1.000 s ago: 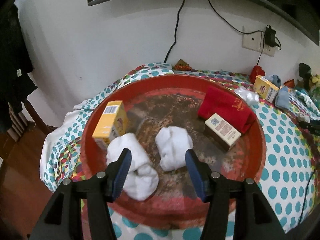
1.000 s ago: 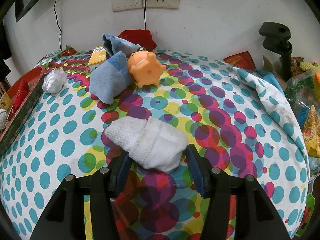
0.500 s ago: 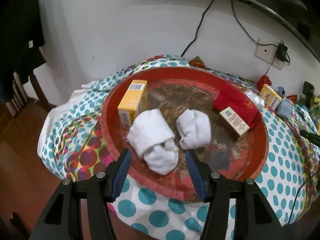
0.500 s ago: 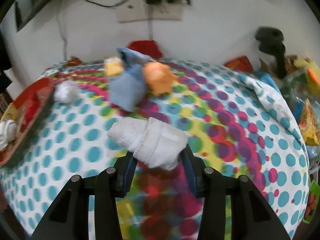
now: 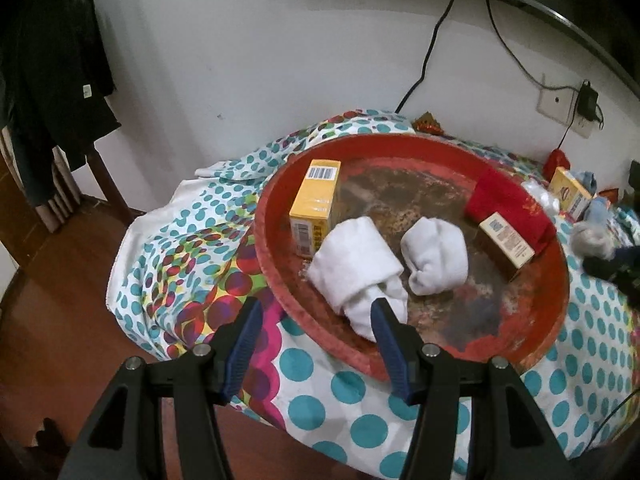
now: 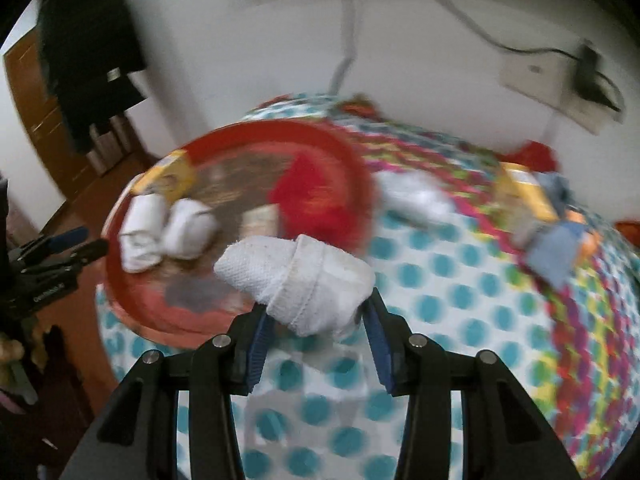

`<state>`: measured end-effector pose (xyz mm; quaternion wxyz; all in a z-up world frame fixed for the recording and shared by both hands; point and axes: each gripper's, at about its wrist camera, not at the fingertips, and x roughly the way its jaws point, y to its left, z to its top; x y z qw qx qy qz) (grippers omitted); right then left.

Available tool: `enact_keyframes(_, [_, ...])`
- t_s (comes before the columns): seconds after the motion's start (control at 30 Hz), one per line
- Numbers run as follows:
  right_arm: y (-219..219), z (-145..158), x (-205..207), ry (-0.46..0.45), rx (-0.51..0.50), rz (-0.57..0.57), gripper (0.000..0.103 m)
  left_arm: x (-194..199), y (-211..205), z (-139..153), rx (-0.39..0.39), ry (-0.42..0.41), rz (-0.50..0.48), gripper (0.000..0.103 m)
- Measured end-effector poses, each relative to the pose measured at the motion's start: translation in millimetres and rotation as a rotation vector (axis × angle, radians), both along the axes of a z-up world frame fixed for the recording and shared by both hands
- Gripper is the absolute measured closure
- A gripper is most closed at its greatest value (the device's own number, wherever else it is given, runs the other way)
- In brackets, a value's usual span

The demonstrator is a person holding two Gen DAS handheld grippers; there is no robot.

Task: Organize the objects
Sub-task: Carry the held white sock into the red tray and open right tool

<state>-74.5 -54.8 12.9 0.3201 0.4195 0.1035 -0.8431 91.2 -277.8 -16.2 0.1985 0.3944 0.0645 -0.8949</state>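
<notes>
Polka-dot cloth covers the table, which stands against a white wall. Right tongs are closed on a rolled white sock, ribbed at the cuff, coarse-knit at the protruding toe end, held above the cloth just beside the red tray. Left tongs are spread wide and hold nothing, positioned at the tray's near rim. Inside the round, worn tray lie two more rolled white socks, an upright yellow carton, a flat box and a folded red cloth. The right wrist view is motion-blurred.
</notes>
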Motion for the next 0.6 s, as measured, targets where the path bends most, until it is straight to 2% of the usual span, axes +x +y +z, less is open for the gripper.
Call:
enact_keyframes(0.13, [-44,-10,12,-0.017,0.027,0.071,0.061,0,-5,0,0.001,-0.003,0.016,0.045])
enact_keyframes(0.23, [-65,-18,18,-0.028,0.057,0.103,0.061,1,-10,-1,0.033,0.000,0.021,0.045])
enact_keyframes(0.4, [-91,-31,19,-0.043,0.092,0.128,0.060,2,-17,-3,0.072,0.002,0.040,0.045])
enact_keyframes(0.6, [-103,-38,15,-0.069,0.107,0.135,0.058,1,-16,-6,0.088,-0.002,0.038,0.045])
